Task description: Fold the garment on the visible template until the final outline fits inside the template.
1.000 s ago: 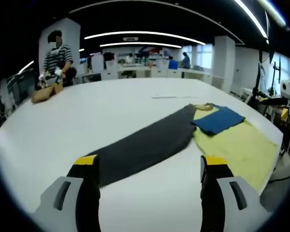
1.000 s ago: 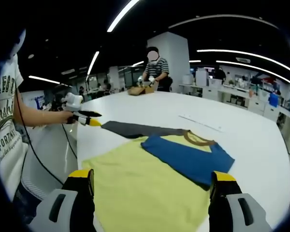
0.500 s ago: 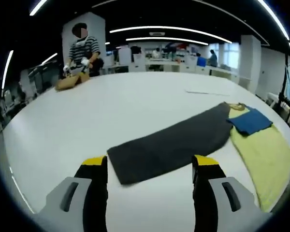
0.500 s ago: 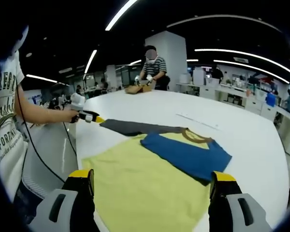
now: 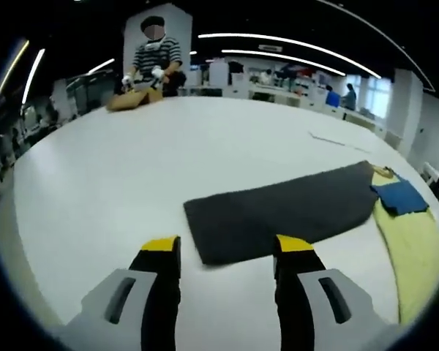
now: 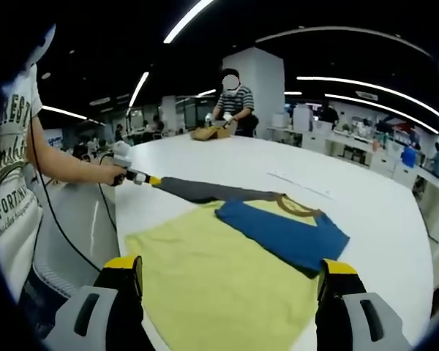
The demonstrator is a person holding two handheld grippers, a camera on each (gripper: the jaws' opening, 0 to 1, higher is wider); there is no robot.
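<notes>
Left gripper view: grey sleeve [image 5: 285,212] end seemingly between parted tongs [image 5: 223,252].

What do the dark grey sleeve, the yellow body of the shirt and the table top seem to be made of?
Dark grey sleeve: soft matte knit by its look, lying limp and flat without shine. Yellow body: likely the same jersey-type cloth, matte with faint ripples. Table top: hard, smooth white surface, perhaps laminate; faint sheen, no grain visible.
</notes>
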